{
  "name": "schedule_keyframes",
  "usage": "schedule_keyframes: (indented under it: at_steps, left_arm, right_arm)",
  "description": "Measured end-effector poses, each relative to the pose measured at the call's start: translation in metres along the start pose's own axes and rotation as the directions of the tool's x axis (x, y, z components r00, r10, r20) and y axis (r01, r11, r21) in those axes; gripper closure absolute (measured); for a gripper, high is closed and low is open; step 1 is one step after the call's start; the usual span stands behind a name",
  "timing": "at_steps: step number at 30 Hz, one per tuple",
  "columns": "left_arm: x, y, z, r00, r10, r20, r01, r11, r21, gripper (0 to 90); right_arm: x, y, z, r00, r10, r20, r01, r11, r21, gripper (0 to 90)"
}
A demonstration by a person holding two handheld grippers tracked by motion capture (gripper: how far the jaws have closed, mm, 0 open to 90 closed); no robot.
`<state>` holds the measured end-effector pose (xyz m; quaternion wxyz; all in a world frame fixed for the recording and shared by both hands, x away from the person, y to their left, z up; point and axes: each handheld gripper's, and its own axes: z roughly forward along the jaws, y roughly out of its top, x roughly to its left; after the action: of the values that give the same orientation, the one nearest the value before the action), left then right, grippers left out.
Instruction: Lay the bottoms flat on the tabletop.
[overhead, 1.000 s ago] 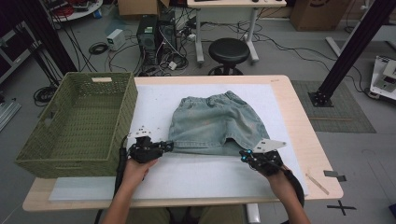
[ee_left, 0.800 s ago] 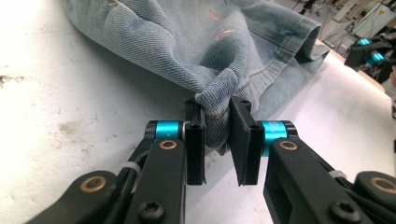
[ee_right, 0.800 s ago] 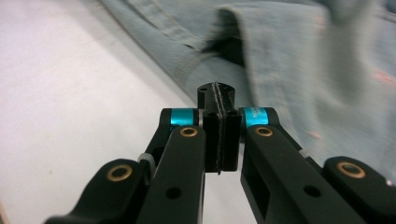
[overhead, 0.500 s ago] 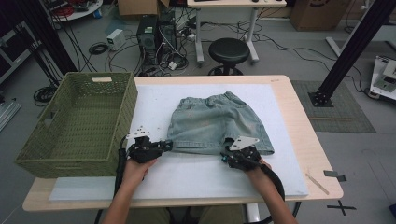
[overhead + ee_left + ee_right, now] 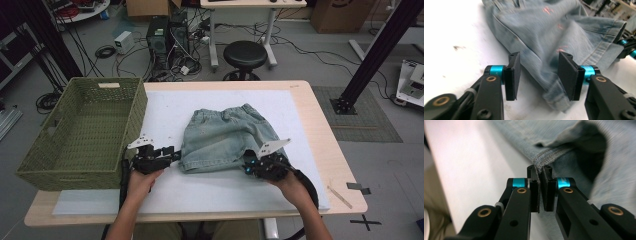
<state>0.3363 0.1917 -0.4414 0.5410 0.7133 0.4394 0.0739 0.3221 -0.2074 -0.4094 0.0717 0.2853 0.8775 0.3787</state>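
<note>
A: Where do the denim shorts (image 5: 227, 139) lie?

B: On the white mat (image 5: 210, 192) that covers the wooden table (image 5: 327, 150), near its middle, waistband toward the far edge and leg hems toward the person. To the left of the mat stands an olive woven basket (image 5: 82, 132), its long side just beside the shorts' left leg.

A: What is the state of the left gripper (image 5: 170, 153)?

B: Its jaws stand spread — in the left gripper view (image 5: 539, 75) the two black pads flank the corner of the left leg hem, cloth between them, neither pad pressing it. The gripper rests low at the mat, held by the person's left hand (image 5: 140, 182).

A: And the right gripper (image 5: 248, 166)?

B: Pressed together on cloth. In the right gripper view (image 5: 539, 173) the pads pinch a stitched hem edge of the shorts, and the fabric rises from the mat into an open fold behind the pinch. In the high view the right leg is drawn inward toward the middle of the garment, the person's right hand (image 5: 292, 187) behind the gripper.
</note>
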Motion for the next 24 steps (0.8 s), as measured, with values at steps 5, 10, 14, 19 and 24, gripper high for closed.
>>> schedule_keyframes:
  at_steps: [5,10,14,19,24]
  left_arm:
    - [-0.001,0.000,0.013,0.9998,-0.017,-0.011,0.017,0.9975,0.069,48.3]
    - [-0.006,0.003,0.025,0.9998,-0.019,-0.006,0.020,0.9944,0.103,46.4]
    - [-0.010,0.007,0.028,0.9998,-0.005,-0.021,0.007,0.9953,0.096,46.4]
    - [-0.008,0.006,0.024,0.9993,0.002,-0.038,0.001,0.9963,0.086,46.6]
    - [-0.007,0.007,0.018,0.9991,0.005,-0.042,-0.003,0.9979,0.065,46.8]
  right_arm:
    - [-0.018,0.012,0.023,0.9902,0.038,0.135,-0.042,0.999,0.033,86.5]
    - [-0.038,0.012,0.043,0.9675,0.044,0.249,-0.067,0.994,0.084,84.4]
    - [-0.037,0.010,0.043,0.9654,0.032,0.259,-0.053,0.996,0.073,80.4]
    - [-0.028,0.003,0.033,0.9692,0.058,0.239,-0.057,0.998,-0.009,63.6]
    - [-0.012,-0.004,0.021,0.9713,0.043,0.234,-0.025,0.996,-0.082,63.8]
